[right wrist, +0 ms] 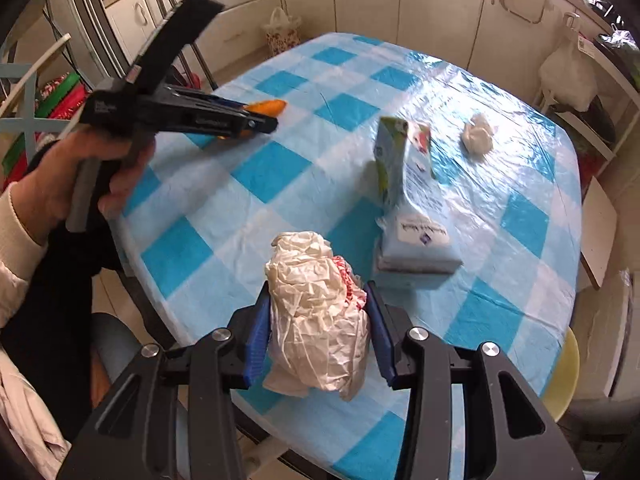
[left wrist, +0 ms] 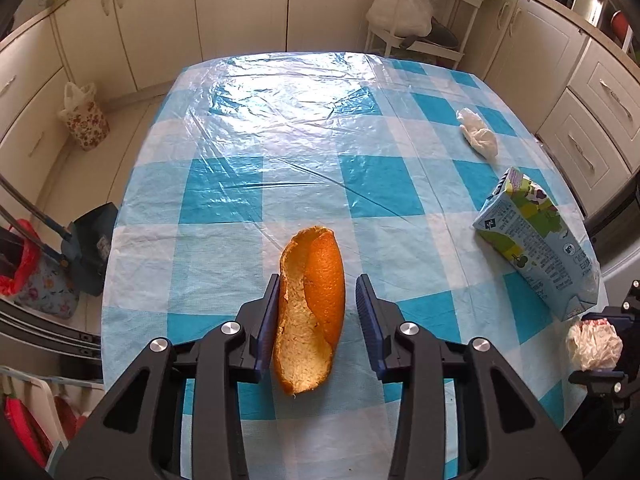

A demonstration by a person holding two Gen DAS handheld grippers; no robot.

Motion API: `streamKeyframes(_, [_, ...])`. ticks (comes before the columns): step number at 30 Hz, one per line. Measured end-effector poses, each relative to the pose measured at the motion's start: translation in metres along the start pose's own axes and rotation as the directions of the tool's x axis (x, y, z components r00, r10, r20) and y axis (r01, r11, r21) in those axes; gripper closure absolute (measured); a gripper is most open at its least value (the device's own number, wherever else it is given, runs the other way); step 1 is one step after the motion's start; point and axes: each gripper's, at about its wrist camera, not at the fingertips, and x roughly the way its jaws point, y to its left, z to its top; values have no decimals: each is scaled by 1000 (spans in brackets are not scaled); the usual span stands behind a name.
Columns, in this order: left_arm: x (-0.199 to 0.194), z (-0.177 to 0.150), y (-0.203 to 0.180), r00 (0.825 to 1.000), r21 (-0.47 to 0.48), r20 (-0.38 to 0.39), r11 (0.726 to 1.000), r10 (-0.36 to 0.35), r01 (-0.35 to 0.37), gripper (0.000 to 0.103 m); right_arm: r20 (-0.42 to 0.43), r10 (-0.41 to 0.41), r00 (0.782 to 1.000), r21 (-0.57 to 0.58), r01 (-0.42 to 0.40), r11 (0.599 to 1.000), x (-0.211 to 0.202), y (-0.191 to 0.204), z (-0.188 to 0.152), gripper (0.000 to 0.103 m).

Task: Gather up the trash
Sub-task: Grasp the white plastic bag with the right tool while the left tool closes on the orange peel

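A long orange peel (left wrist: 310, 312) lies between the jaws of my left gripper (left wrist: 319, 284). It touches the left pad (left wrist: 272, 312), and a gap shows at the right pad (left wrist: 366, 312), so this gripper is open. The right wrist view shows that gripper (right wrist: 260, 120) from the side over the table's left part, with the peel (right wrist: 268, 106) at its tip. My right gripper (right wrist: 318, 292) is shut on a crumpled white wrapper (right wrist: 316, 320) with red print, above the table's near edge. The wrapper (left wrist: 594, 344) also shows at the left view's right edge.
On the blue-checked tablecloth (left wrist: 280, 120) stand a juice carton (right wrist: 400, 160), a flat tissue pack (right wrist: 420, 240) and a white paper wad (right wrist: 478, 134). A floral bag (left wrist: 86, 120), a dustpan (left wrist: 94, 248) and a red-lined bin (left wrist: 20, 256) sit on the floor at left. Cabinets surround the table.
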Motion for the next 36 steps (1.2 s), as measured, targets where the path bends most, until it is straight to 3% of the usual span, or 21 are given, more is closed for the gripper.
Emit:
streamKeyframes(9, [2,-1,-6,1000,20,10,999,25,-25,68,113,-83,990,21,82,996,24,-26,29,58])
streamKeyframes(19, [3,-1,-13,999,30,12,999,31,-31,53,118,-176,977,54,171,984,19,-43,4,54])
streamKeyframes(26, [6,-2,-20,999,53,17,998,41,-42,42,110,-172,979,50,167,985,27,-41,7,47])
streamKeyframes(36, [3,-3,-15,1000,39,4,999,15,-15,39,128,-128,984,115,113,987,22,-50,7,39])
